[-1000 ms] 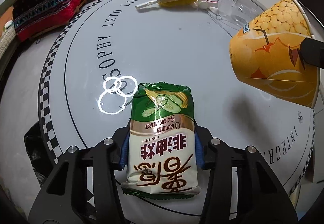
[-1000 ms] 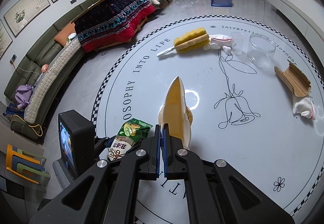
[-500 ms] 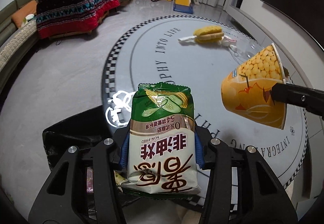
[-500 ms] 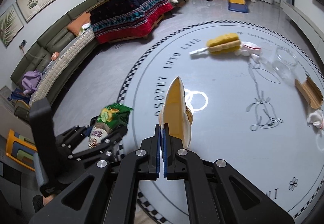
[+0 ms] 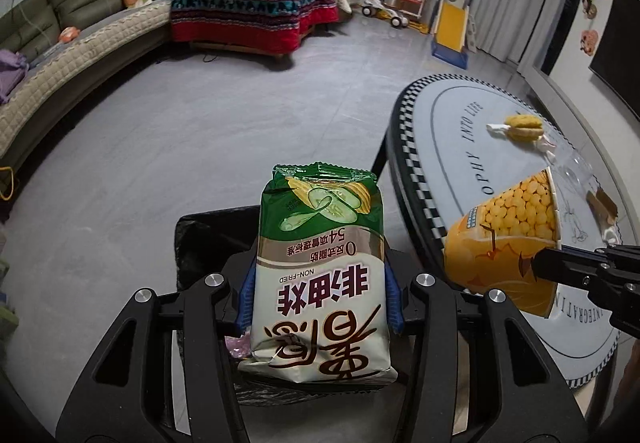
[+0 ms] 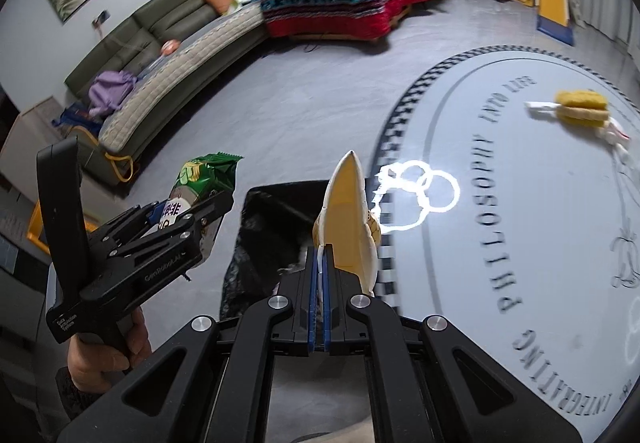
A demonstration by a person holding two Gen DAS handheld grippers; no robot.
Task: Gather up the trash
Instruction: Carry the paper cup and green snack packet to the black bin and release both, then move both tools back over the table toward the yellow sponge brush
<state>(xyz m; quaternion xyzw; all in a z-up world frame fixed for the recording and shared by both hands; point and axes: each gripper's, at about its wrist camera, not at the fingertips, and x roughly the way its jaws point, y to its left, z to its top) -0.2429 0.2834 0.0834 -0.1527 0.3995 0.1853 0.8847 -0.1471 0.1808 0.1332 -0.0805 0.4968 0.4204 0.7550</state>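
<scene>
The left gripper [image 5: 320,289] was clamped on a green and white snack bag [image 5: 320,275], its blue pads [image 5: 247,299] pressing the bag's two long sides about halfway along. The bag's green crimped end stuck out past the fingertips, and its white end reached back between the finger arms toward the camera. Beneath those fingers, partly hidden by the bag, stood a bin lined with a black trash bag [image 5: 200,243], beside the edge of the round table [image 5: 452,115].

The right gripper [image 6: 320,267] was closed tight, its blue pads [image 6: 313,283] pinching the wall of a yellow paper cup [image 6: 350,215] at the rim. Seen edge-on from its own camera, the cup rose beyond the fingertips and slightly to their right. In the left wrist view the cup hung tilted with the black fingers nipping its rim, over the table's edge. The black liner's opening lay just ahead of and below the right fingertips.
</scene>
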